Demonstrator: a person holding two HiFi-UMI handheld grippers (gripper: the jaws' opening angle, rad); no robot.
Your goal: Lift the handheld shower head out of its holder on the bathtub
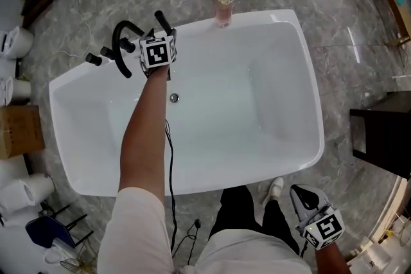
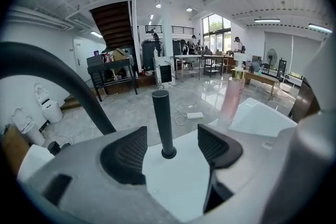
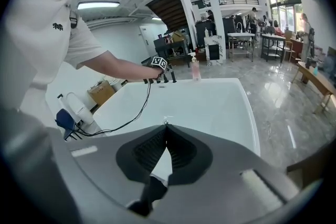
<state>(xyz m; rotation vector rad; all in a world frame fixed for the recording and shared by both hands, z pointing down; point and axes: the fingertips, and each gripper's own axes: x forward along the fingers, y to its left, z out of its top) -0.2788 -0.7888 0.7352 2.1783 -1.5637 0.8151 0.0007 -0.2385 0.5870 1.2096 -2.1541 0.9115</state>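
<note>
Right claw [image 3: 166,127], low by the person's legs [image 1: 247,208] outside the white glossy bathtub [image 1: 192,186], has its jaws pressed together on nothing. Across the tub, the left claw [image 2: 173,132] holds its jaws apart, one each side of the slim black stick-shaped handheld shower head [image 2: 161,113], which stands upright in its holder [image 2: 168,153] on the far rim, touched by neither pad. Beside it arches a black tap [image 1: 122,42]; further along the rim stands a pink pump bottle [image 1: 223,11]

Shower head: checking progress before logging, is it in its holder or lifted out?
In its holder: the black shower head stands upright on the bathtub rim, between the left claw's open pads, untouched.
</note>
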